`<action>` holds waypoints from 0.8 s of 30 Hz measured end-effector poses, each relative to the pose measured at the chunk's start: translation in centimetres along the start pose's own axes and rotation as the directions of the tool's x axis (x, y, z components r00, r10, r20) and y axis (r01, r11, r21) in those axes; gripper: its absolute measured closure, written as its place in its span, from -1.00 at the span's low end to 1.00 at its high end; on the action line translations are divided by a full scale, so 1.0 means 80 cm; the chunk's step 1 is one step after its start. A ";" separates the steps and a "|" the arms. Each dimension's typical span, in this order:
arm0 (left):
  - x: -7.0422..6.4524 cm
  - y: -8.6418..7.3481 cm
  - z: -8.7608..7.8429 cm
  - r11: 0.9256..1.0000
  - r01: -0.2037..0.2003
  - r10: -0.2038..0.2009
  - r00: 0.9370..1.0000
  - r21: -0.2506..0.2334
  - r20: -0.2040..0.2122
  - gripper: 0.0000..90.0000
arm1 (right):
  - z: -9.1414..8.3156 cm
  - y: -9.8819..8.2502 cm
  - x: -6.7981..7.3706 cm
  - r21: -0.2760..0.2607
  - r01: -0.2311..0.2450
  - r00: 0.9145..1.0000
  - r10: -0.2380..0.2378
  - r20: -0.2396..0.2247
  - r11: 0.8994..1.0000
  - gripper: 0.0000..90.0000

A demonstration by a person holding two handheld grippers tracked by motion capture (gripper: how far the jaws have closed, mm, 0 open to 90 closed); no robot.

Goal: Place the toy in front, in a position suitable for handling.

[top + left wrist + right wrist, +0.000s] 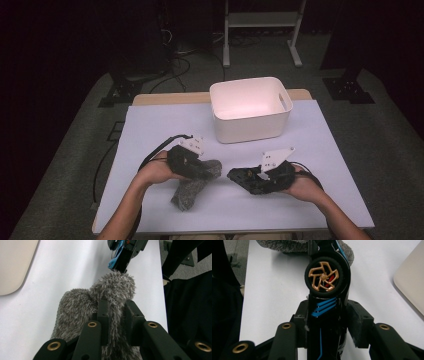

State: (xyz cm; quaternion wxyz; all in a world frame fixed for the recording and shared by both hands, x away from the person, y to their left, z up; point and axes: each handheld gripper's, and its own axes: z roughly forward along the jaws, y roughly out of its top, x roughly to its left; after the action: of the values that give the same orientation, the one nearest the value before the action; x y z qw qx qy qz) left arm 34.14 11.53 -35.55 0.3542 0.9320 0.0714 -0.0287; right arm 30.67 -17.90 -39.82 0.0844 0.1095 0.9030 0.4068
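At lower centre of the high view, the left gripper (192, 162) is clamped on a fuzzy grey cloth pouch (192, 187), and the right gripper (250, 177) just beside it is clamped on a black toy car (327, 305), nose toward the pouch. Bare white table (150, 125) spreads leftward; a white bin (250, 107) stands above, well apart.
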 end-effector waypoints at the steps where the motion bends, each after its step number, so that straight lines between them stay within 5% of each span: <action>1: 0.000 0.002 0.000 1.000 -0.002 0.002 1.000 -0.003 0.001 0.70 | 0.000 -0.001 0.000 -0.008 0.000 1.000 0.000 0.001 1.000 0.24; 9: -0.008 0.020 -0.004 0.999 -0.042 0.043 0.999 -0.023 0.025 0.71 | 0.017 0.012 0.005 -0.034 0.014 1.000 -0.014 -0.025 0.999 0.25; 14: -0.014 0.026 -0.024 0.996 -0.064 0.065 0.998 -0.061 0.013 0.71 | 0.036 0.033 0.004 -0.061 0.030 0.998 -0.033 -0.048 0.998 0.25; 17: -0.019 0.028 -0.032 0.996 -0.081 0.080 0.997 -0.042 -0.010 0.71 | 0.046 0.043 0.005 -0.080 0.033 0.997 -0.038 -0.066 0.996 0.25; 24: -0.018 0.023 -0.027 0.996 -0.064 0.064 0.998 -0.058 0.003 0.70 | 0.046 0.040 0.005 -0.088 0.019 0.998 -0.025 -0.066 0.996 0.24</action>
State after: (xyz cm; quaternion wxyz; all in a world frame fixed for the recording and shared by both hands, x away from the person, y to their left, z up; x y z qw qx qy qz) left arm 33.01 11.49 -32.59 0.3821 0.9230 0.0414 -0.0172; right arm 31.54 -13.11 -39.84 0.0632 0.0822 0.8877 0.4486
